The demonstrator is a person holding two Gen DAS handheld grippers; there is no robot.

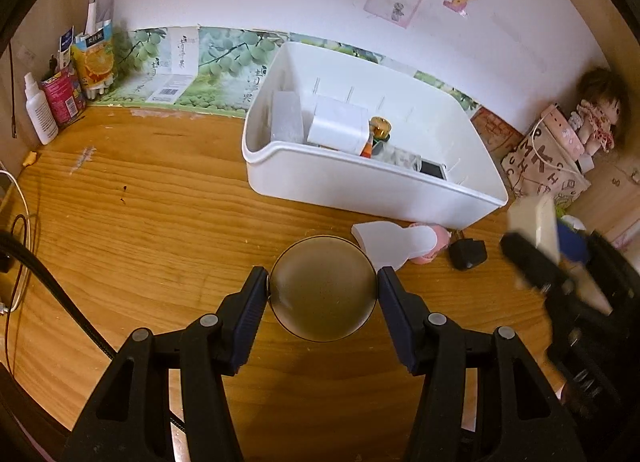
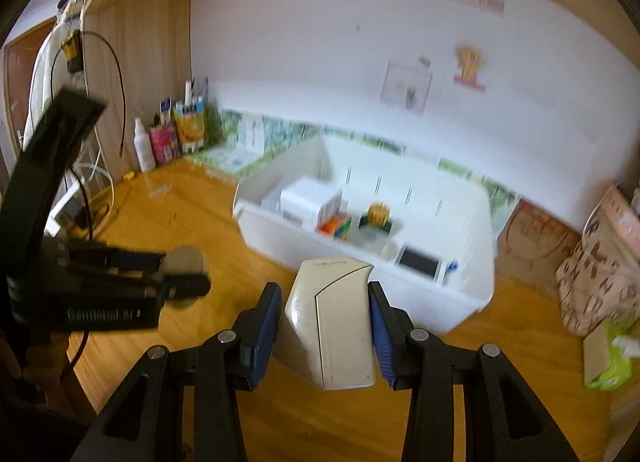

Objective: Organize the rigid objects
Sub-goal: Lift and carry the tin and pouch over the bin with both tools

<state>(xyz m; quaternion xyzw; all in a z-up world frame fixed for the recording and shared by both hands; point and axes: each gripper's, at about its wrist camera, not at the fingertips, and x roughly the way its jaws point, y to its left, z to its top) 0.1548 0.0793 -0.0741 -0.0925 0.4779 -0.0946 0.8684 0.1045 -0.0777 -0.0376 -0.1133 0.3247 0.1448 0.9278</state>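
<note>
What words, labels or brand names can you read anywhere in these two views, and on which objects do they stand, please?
"GenRobot AI": on the left gripper body, right wrist view, slightly blurred.
"青苹果": my best reading of the characters on the green fruit cardboard against the wall.
Scattered capitals such as "K", "H", "C": on the printed bag.
Too small or blurred: the orange juice carton, the pink can, the cream device in the right gripper.

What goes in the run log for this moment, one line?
left gripper: shut on round disc | right gripper: shut on cream case | white bin: partly filled | both loads outside bin
</note>
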